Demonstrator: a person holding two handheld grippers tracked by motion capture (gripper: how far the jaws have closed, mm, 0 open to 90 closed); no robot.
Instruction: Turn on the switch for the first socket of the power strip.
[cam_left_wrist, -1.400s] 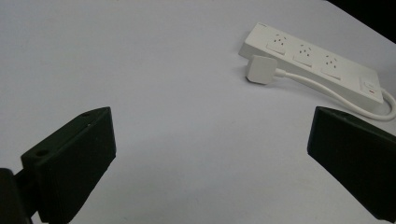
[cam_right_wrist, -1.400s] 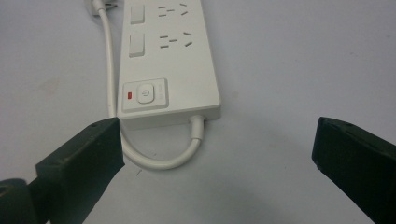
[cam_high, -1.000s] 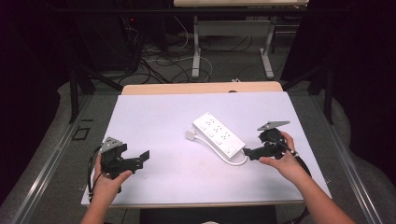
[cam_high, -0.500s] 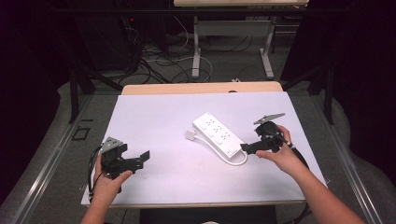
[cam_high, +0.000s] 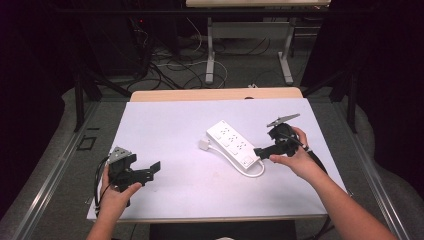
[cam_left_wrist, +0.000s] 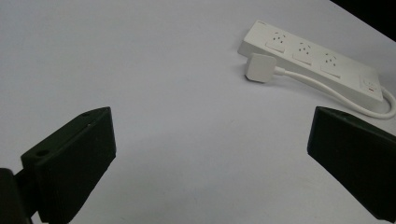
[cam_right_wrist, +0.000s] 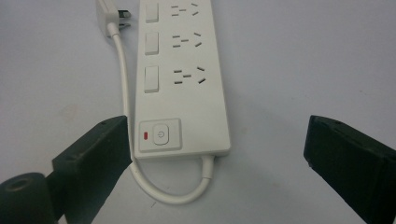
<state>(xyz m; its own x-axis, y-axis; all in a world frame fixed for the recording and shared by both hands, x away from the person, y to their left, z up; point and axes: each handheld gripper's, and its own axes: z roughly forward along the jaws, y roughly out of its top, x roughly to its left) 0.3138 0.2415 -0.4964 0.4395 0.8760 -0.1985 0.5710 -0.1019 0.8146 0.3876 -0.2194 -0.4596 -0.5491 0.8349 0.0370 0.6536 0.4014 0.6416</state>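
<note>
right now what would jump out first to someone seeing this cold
The white power strip lies slantwise right of centre on the pale table, its short cord looped round to the plug beside its far end. The right gripper sits at the strip's switch end, jaws wide and holding nothing, having just been closing slightly. The left gripper rests open near the table's front left corner.

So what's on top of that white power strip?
The power strip carries three socket sets with rocker switches, plus a power button beside a small red mark. Nothing lies on it. Its underside rests on the white table, so that cannot be seen.
</note>
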